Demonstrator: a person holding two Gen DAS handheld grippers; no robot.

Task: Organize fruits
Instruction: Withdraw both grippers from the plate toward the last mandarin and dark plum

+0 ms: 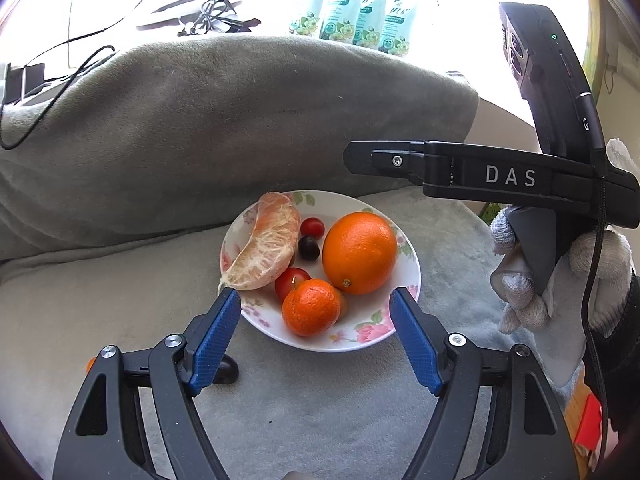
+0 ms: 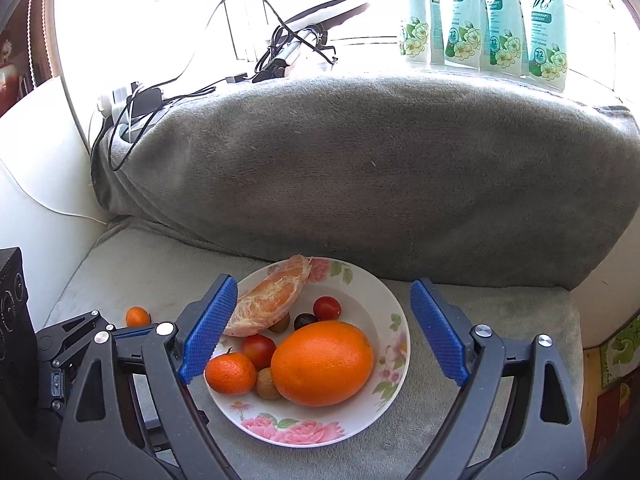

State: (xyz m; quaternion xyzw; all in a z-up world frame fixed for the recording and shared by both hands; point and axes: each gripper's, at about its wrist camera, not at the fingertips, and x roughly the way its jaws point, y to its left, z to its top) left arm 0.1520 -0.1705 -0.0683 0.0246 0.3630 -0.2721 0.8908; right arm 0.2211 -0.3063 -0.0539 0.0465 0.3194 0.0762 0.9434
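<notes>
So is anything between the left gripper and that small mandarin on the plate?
Nothing visible. The left gripper is open with the mandarin right past its fingertips at the floral plate's near edge; the big orange sits beside it.

Blown-out window [image 2: 320, 12] backlight, sharp foreground, heavy fisheye edge warp.

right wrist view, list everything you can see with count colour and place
plate: 1, white with pink flowers, on the grey cushion
big orange: 1, orange, right side of plate
mandarin: 1, orange, near left of plate
peeled citrus piece: 1, pale orange, far left of plate
cherry tomatoes: 2 red, 1 dark, mid plate
small brown fruits: 2, beside the big orange
loose mandarin: 1, orange, on cushion left of plate
detergent pouches: 4, pale green, by window
cables: black, behind cushion
right hand-held gripper: open, over plate
left hand-held gripper: open, over plate
</notes>
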